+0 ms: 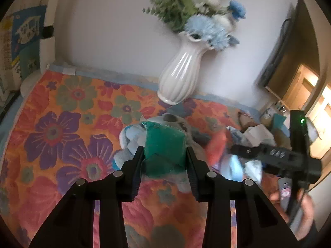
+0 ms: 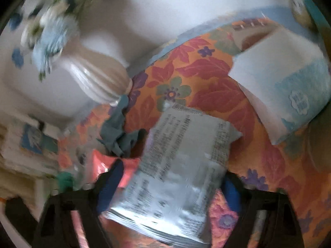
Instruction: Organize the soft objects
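Place: a home, a lived-in room.
Surface: a floral cloth (image 1: 62, 128) in orange, red and purple covers it, edged in pale blue; whether it is a bed or a bench cannot be told.
Decoration: a white ribbed vase (image 1: 182, 72) of blue and white flowers (image 1: 204, 18) stands on the cloth against a plain white wall (image 1: 115, 31).
Furnishing: a dark flat screen (image 1: 289, 47) hangs on the wall at right.
Beyond: a warm-lit doorway (image 1: 310, 86) shows past the screen.
Clutter: soft packs and cloths (image 1: 248, 136) lie heaped on the cloth.
Side: stacked printed boxes (image 1: 24, 39) at left.
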### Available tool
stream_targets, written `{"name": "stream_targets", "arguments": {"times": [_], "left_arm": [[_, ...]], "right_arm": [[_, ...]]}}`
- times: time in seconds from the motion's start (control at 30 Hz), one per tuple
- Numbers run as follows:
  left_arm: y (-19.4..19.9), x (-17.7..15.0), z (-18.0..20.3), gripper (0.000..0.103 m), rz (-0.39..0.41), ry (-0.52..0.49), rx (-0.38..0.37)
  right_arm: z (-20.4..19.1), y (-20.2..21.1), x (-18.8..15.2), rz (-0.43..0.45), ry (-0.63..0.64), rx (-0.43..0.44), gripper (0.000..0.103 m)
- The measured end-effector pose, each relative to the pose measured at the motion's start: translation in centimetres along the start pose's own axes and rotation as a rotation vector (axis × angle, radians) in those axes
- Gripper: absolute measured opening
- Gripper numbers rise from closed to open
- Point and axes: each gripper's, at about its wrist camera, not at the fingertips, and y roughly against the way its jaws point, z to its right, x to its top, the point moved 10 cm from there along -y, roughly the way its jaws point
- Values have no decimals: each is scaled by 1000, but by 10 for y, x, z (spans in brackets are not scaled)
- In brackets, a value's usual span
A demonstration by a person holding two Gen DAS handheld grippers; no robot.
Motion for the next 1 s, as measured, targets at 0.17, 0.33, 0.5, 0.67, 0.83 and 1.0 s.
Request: {"name": "stream_targets", "arguments": {"times": [0.17,0.33,0.5,0.67,0.83,1.0], "left_arm": [[32,-16,21,35,21,-22,-46],[40,-53,42,35,-15,-38,-79],[22,-94,46,36,-127,-28,-48],[20,-118,36,60,-202,-49,46],[33,-123,28,88,-200,-60,65],[29,-122,36,88,-206,-114,72]], "right_arm": [[2,34,-14,71,94,63,56],[-6,74,-46,109,305,70,56],[-10,78,-100,13,544,58,56],[11,64,-126,-45,592,-36,57],[29,59,-134,-86,468,20,67],[31,67,-143,-72,347,87,96]]}}
